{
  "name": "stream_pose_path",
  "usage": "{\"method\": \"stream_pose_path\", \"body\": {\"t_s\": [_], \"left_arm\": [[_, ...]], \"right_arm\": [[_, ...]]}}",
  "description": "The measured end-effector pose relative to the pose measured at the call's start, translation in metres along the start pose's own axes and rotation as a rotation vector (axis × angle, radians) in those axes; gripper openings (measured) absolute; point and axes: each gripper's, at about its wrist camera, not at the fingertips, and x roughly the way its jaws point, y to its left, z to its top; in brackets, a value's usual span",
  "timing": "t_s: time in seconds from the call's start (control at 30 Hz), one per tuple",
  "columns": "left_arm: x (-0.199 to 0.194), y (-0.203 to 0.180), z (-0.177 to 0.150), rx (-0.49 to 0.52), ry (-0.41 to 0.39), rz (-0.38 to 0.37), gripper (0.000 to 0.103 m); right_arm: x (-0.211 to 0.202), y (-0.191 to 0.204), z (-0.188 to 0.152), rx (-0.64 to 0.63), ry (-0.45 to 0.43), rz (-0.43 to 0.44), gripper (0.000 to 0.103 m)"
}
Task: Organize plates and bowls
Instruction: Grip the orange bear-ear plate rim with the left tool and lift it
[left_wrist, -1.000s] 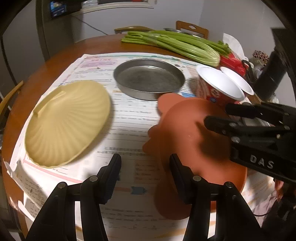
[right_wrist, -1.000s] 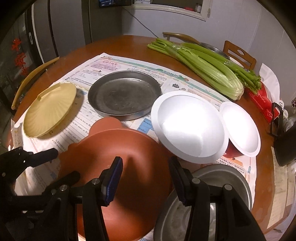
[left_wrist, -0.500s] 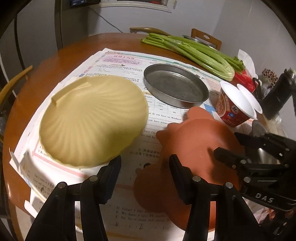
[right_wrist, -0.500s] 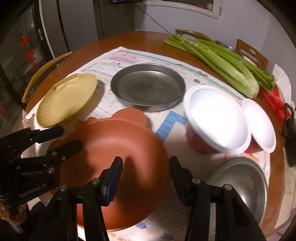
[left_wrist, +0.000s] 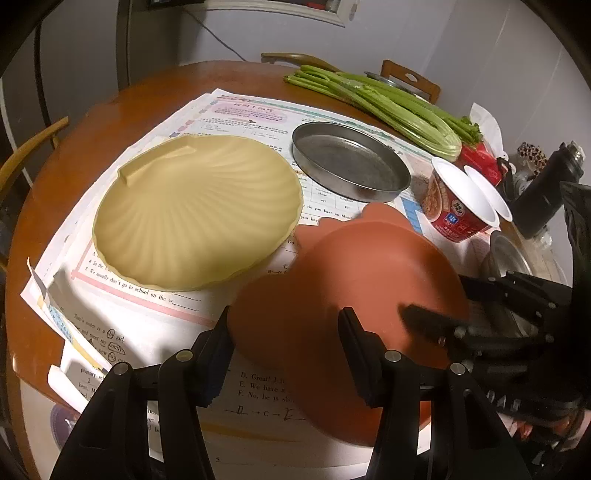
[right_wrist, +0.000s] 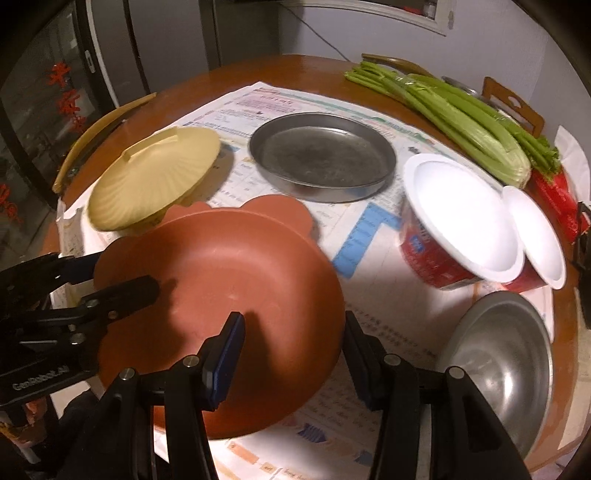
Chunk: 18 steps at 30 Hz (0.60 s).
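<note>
Brown plate: the lobed terracotta plate (right_wrist: 221, 280) sits at the near middle of the table, its far-left lobes right up against the shell plate.
Just changed: it's come leftward! A second ago its right side was tucked beside the white cup; now there's bare paper between them.
Left gripper: the left gripper (left_wrist: 286, 349) straddles the plate's near-left rim at a middling gap, one finger outside and one over the inside. Whether the pads bite, I cannot tell.
Right gripper: the right gripper (right_wrist: 290, 350) straddles the near-right rim and its jaws are opening; the inner pad looks clear of the wall.
Meaning: this reads as a set-down or a hand-off beside the shell plate, plates gathering on the left.
Shell plate: the yellow shell plate (left_wrist: 195, 214) lies flat on the left, untouched.
Metal pan: the round metal pan (right_wrist: 321, 155) sits far centre, apart from both.
Right side: two white-topped cups (right_wrist: 458, 218) lean together; a steel bowl (right_wrist: 506, 339) is near right, not yet sorted.
Beyond: celery (right_wrist: 461, 118) lies at the far right, with printed paper sheets (left_wrist: 147, 295) under everything.
</note>
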Motion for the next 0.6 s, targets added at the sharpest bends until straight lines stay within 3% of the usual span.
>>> {"method": "stream_pose_path", "body": {"t_s": [0.6], "left_arm": [[-0.008,-0.003,0.003,-0.002,-0.011,-0.023,0.059]], "right_arm": [[-0.016,0.003,-0.008,0.013,-0.054,0.006,0.056]]}}
